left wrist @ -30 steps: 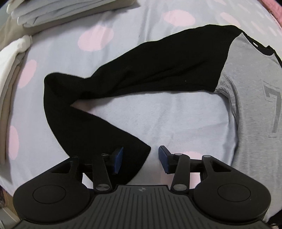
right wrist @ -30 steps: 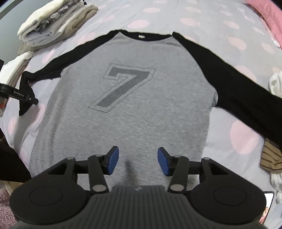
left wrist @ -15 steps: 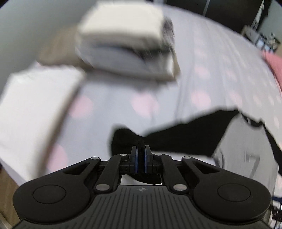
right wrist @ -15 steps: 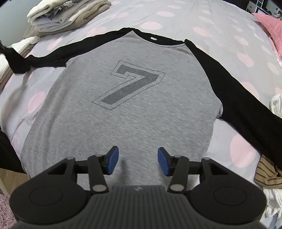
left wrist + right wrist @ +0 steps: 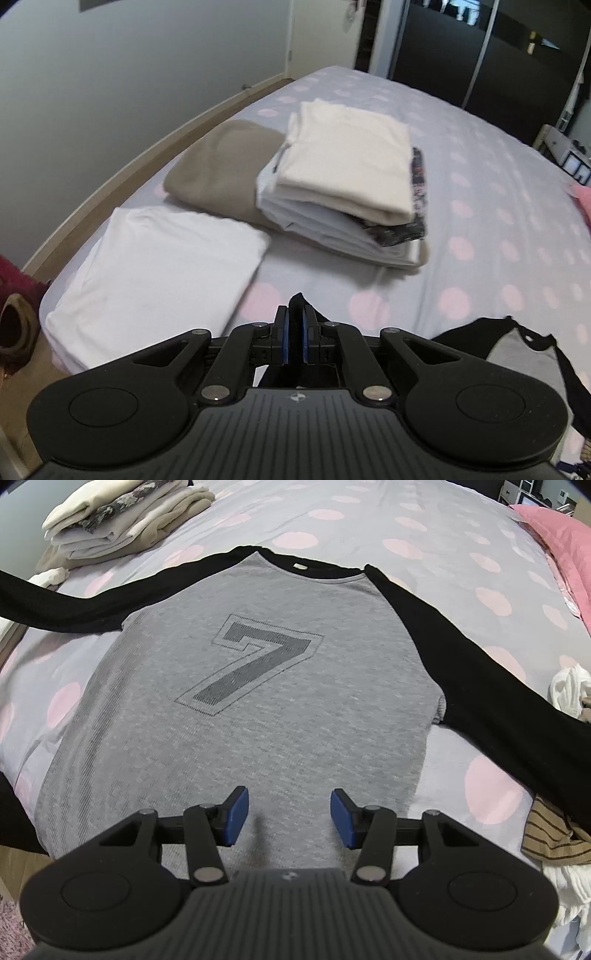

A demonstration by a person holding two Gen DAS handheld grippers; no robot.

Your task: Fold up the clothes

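Shirt (image 5: 258,701) sleeve (image 5: 295,301) pinched in left gripper (image 5: 294,341); right gripper (image 5: 286,818) gapes above hem.

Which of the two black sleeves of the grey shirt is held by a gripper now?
The sleeve at the picture's left: it is pulled up off the bed, its cuff pinched in the shut left gripper. The other sleeve lies flat, untouched.

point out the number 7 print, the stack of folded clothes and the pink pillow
number 7 print (image 5: 255,668), right wrist view, on the diagonal stroke
stack of folded clothes (image 5: 351,173), left wrist view, on the top cream garment
pink pillow (image 5: 557,528), right wrist view, on its upper face
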